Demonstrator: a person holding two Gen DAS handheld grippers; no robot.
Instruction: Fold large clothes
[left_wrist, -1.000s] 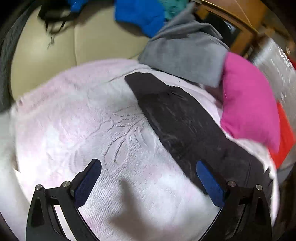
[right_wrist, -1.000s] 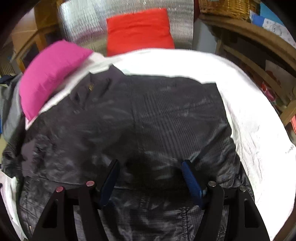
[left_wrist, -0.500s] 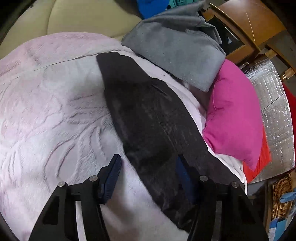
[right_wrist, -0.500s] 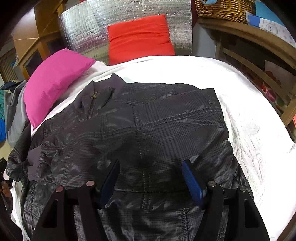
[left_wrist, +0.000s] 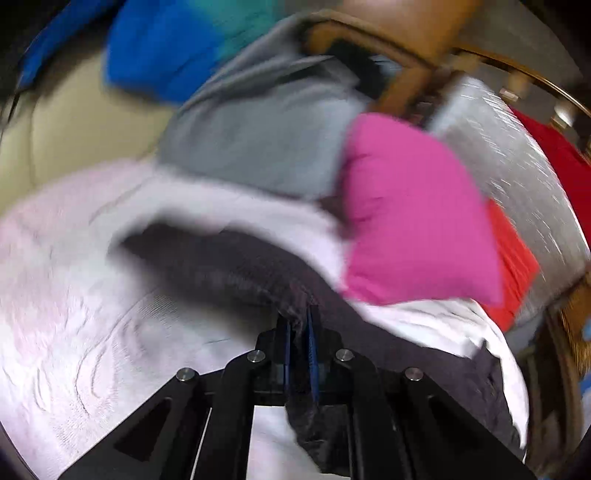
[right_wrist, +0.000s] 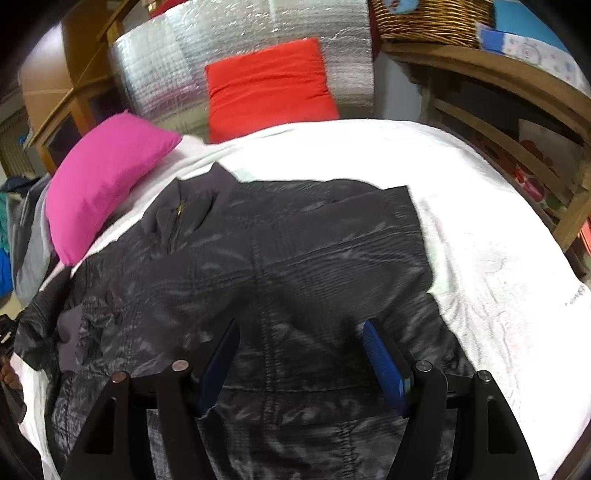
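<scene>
The jacket (right_wrist: 295, 266) lies spread on the bed (right_wrist: 498, 266), dark and shiny, its zipped collar (right_wrist: 181, 210) toward the pink pillow (right_wrist: 99, 184). One sleeve (left_wrist: 221, 266) stretches across the pale embossed cover (left_wrist: 74, 314) on the left side.

The left gripper (left_wrist: 299, 354) has its blue pads (left_wrist: 312, 354) pressed together on that sleeve, with a pinch of dark cloth bunched between them and more hanging below. This view is blurred, so finer detail of the grip is lost.

The right gripper (right_wrist: 303, 354) hangs over the lower body of the jacket with its jaws wide apart, nothing between the pads; I cannot tell whether the tips touch the cloth.

Beyond the jacket, the pink pillow sits at the bed's edge, and a red pillow (right_wrist: 269, 88) leans on a silver quilted panel (right_wrist: 240, 40). Beside the pink pillow lies a grey garment (left_wrist: 266, 133), with blue cloth (left_wrist: 162, 51) behind it, both on a cream sofa (left_wrist: 88, 125).

At the upper right, a wicker basket (right_wrist: 432, 18) stands on a wooden shelf (right_wrist: 498, 70); something blue and red shows at its rim, too cropped to identify. A blue patterned box (right_wrist: 524, 48) sits next to it.
</scene>
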